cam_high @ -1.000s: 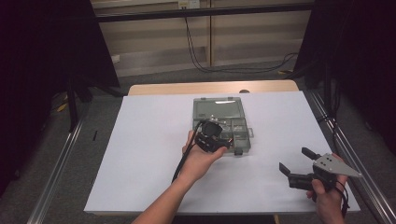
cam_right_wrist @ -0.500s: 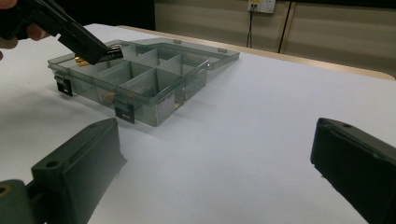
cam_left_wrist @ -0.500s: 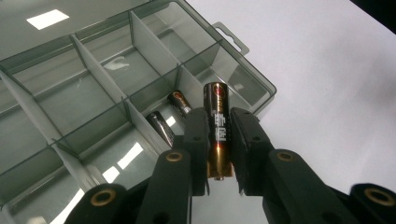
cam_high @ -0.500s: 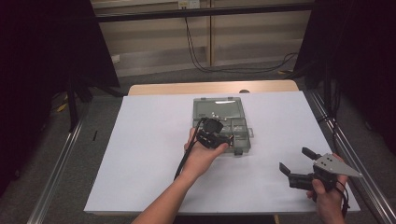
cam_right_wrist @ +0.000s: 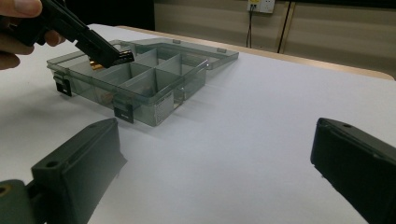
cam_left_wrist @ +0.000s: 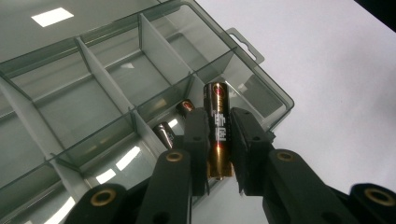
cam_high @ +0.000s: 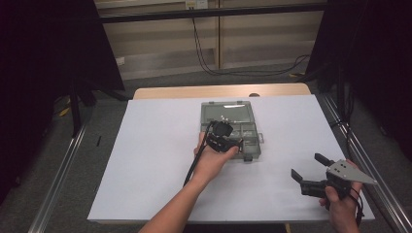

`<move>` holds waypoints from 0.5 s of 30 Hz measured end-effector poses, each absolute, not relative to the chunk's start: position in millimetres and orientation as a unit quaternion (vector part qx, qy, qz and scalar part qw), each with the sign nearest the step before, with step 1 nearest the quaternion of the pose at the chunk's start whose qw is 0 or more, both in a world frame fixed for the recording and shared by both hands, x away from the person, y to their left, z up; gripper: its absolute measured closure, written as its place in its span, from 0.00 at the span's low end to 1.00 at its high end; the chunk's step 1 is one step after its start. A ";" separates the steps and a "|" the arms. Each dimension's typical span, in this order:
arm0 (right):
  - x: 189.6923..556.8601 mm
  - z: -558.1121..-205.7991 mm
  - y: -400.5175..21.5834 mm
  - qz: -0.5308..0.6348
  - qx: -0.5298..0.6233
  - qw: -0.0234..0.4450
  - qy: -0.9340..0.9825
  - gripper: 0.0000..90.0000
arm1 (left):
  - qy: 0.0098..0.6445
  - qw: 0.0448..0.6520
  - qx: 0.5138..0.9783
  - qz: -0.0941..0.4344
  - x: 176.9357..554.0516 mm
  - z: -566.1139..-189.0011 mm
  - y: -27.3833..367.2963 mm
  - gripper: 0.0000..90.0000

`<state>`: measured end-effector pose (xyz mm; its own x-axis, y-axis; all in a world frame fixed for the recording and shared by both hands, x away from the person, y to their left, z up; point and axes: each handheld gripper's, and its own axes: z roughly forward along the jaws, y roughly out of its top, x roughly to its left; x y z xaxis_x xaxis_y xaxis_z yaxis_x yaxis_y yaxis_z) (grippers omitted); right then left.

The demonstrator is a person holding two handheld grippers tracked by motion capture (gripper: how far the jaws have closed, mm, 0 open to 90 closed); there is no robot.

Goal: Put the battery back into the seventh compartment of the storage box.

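Jaws of left gripper still clamp battery; nothing moved.

Black tongs, brass-ringed screws

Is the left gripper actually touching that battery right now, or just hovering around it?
Touching. In the left gripper view, both black jaws of the left gripper press against the sides of the battery, holding it upright over the compartment box.

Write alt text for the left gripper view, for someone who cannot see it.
A two-jaw left gripper clamps a gold and black battery upright between its black pads, above the near corner of a clear plastic compartment box. Two more batteries lie in the compartment just below it, and the box sits on a white table.
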<state>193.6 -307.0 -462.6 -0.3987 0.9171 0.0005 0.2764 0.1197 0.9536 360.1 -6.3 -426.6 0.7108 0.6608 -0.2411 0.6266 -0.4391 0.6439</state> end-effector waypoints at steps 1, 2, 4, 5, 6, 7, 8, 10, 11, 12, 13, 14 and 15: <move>193.5 -462.5 -306.9 0.494 0.442 0.323 0.675 0.01 | 0.378 0.368 0.849 0.021 361.1 -427.5 -6.4 0.85; 193.5 -462.4 -306.8 0.494 0.442 0.322 0.676 0.01 | 0.381 0.369 0.847 0.022 361.8 -428.7 -7.1 0.85; 193.5 -462.3 -307.1 0.494 0.441 0.323 0.676 0.01 | 0.383 0.369 0.847 0.021 362.9 -430.5 -8.0 0.85; 193.4 -462.3 -307.1 0.494 0.442 0.323 0.675 0.01 | 0.386 0.369 0.845 0.023 363.4 -431.5 -8.7 0.85; 193.5 -462.3 -307.3 0.494 0.442 0.324 0.675 0.01 | 0.389 0.369 0.844 0.023 363.8 -432.1 -9.3 0.85; 193.3 -462.3 -307.2 0.494 0.443 0.324 0.675 0.01 | 0.386 0.367 0.846 0.020 364.6 -432.4 -9.0 0.85; 193.3 -462.4 -307.2 0.494 0.443 0.324 0.675 0.01 | 0.391 0.368 0.843 0.021 364.8 -433.0 -9.6 0.85; 193.5 -462.5 -307.0 0.494 0.443 0.324 0.674 0.01 | 0.393 0.371 0.841 0.022 366.0 -434.3 -9.6 0.85; 193.5 -462.5 -306.9 0.494 0.443 0.324 0.674 0.01 | 0.396 0.371 0.840 0.026 366.1 -435.1 -10.4 0.85; 193.5 -462.5 -306.9 0.495 0.443 0.323 0.674 0.01 | 0.397 0.371 0.839 0.025 366.5 -435.7 -10.4 0.85; 193.5 -462.4 -307.0 0.495 0.443 0.323 0.674 0.01 | 0.398 0.371 0.839 0.025 366.8 -436.4 -10.7 0.85; 193.4 -462.4 -307.0 0.494 0.443 0.323 0.675 0.01 | 0.397 0.369 0.840 0.026 366.9 -436.8 -10.8 0.85; 193.5 -462.4 -307.0 0.495 0.443 0.323 0.674 0.01 | 0.398 0.369 0.840 0.026 366.6 -437.4 -11.2 0.85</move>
<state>193.5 -307.0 -462.4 -0.3990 0.9169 0.0029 0.2776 0.1178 0.9534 366.6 -11.2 -437.4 0.6816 0.6879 -0.2496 0.6492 -0.4110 0.6399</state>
